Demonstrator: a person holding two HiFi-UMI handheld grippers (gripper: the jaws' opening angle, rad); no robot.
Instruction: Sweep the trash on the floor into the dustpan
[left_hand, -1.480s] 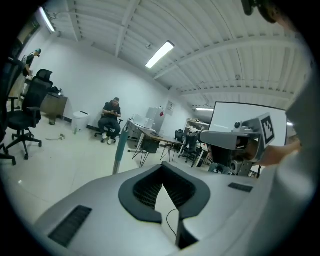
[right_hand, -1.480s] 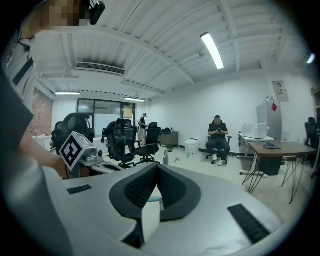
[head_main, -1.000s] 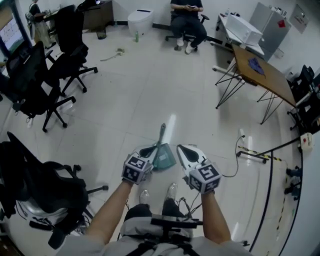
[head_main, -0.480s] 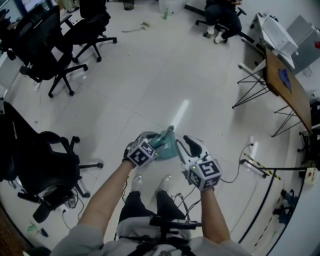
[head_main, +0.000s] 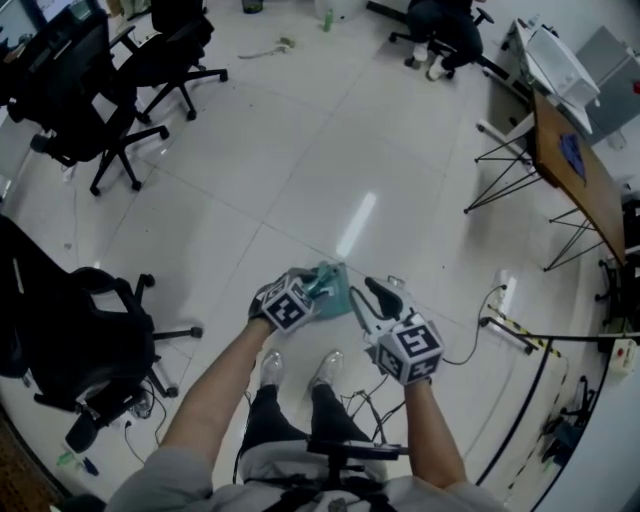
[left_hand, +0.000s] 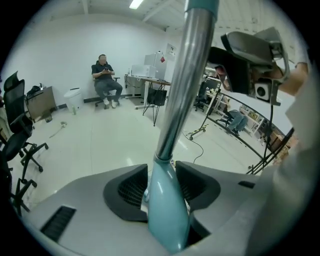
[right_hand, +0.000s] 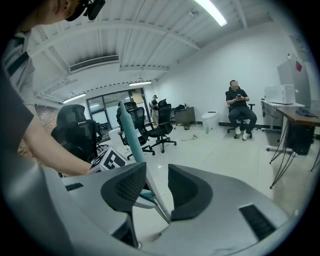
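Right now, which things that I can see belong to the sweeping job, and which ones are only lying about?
For the job: teal dustpan; its handle, clamped in the left hand-held gripper; the open right hand-held gripper; possibly the scrap on the far floor.

Lying about: office chairs, wooden table, seated person.

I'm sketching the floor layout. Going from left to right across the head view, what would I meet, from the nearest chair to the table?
black office chair → left tool → dustpan → right tool → wooden table
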